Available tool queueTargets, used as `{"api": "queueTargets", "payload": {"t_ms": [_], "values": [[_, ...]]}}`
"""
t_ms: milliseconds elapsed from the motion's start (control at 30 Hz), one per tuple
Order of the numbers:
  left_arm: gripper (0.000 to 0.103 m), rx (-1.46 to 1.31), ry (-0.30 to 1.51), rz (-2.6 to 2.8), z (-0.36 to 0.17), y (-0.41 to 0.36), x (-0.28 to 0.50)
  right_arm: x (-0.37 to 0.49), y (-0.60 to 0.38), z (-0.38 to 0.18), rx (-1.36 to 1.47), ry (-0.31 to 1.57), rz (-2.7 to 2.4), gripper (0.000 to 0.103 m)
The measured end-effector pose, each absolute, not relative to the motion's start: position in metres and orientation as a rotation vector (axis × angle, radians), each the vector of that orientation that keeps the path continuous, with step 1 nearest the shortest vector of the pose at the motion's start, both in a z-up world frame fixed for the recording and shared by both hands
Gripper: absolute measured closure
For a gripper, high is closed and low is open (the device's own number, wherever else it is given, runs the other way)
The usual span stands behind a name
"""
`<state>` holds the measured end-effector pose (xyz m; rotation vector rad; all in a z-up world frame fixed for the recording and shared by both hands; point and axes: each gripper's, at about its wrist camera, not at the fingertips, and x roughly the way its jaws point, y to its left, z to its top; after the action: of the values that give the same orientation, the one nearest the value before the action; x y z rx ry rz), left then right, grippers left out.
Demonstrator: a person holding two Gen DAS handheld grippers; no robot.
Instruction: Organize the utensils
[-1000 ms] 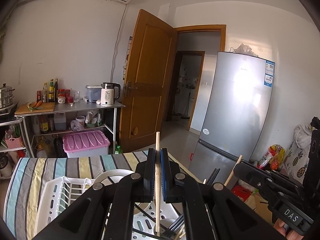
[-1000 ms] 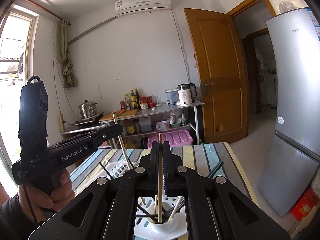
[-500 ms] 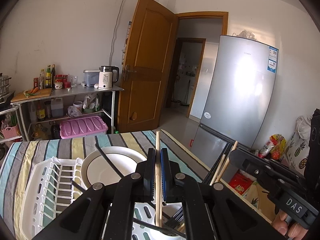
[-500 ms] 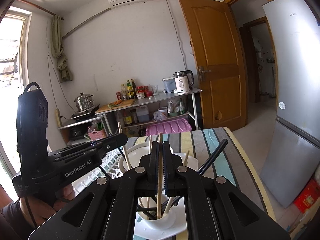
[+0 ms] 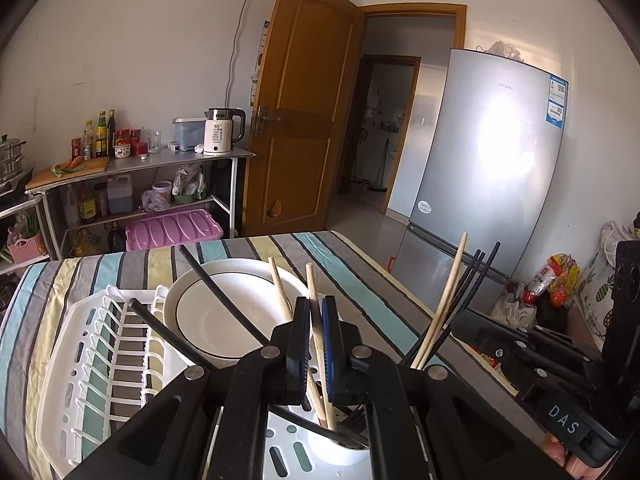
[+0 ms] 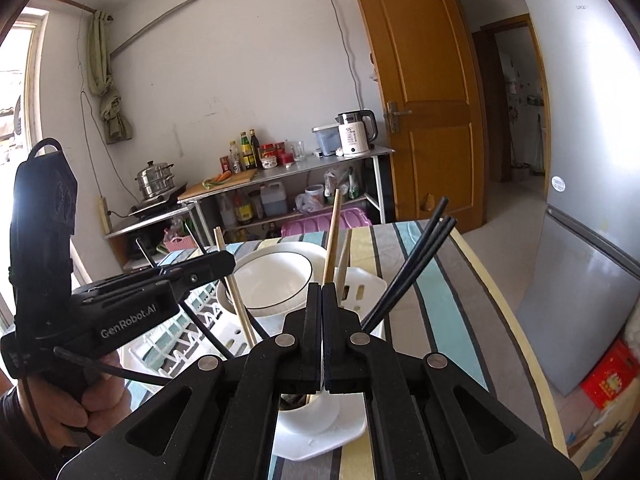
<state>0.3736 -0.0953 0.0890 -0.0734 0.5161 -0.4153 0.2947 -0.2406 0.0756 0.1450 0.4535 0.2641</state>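
Gripping one pale wooden chopstick (image 5: 316,322) in our left gripper (image 5: 316,316), we have its lower end down inside the white round utensil cup (image 5: 340,454) at the near end of the white plastic dish rack (image 5: 100,344). Our right gripper (image 6: 322,300) is clamped on a second pale wooden chopstick (image 6: 333,236), whose foot we cannot see, though it points into the same cup. Neither stick is let go yet.

Around the cup, most of the sorting looks done to us: a bunch of black chopsticks (image 6: 412,268) fans out of it toward the silver fridge (image 5: 492,168), another wooden chopstick (image 5: 444,300) leans with them, and more black and wooden ones lean away from the fridge, over the white black-rimmed plate (image 5: 224,308) standing just behind the cup. What we judge is left: letting both held sticks drop in. We see no loose utensils on the striped tablecloth (image 5: 360,280) beyond the cup.
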Motion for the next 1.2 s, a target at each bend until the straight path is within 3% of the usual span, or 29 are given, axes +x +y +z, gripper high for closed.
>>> {"api": "queueTargets", "payload": {"t_ms": [233, 333, 400, 733, 1200], "values": [[0.097, -0.101, 0.484, -0.418, 0.102, -0.084, 0.36, 0.28, -0.247, 0.083, 0.148, 0.436, 0.28, 0.102], [0.095, -0.101, 0.466, -0.404, 0.11, -0.078, 0.347, 0.269, -0.243, 0.088, 0.136, 0.423, 0.279, 0.089], [0.094, -0.103, 0.452, -0.392, 0.115, -0.072, 0.335, 0.258, -0.244, 0.09, 0.14, 0.412, 0.28, 0.087], [0.081, -0.096, 0.445, -0.341, 0.116, -0.046, 0.243, 0.195, -0.236, 0.088, 0.135, 0.412, 0.241, 0.086], [0.081, -0.034, 0.522, -0.219, 0.069, -0.04, 0.132, 0.108, -0.199, 0.059, 0.036, 0.45, 0.216, 0.085]]}}
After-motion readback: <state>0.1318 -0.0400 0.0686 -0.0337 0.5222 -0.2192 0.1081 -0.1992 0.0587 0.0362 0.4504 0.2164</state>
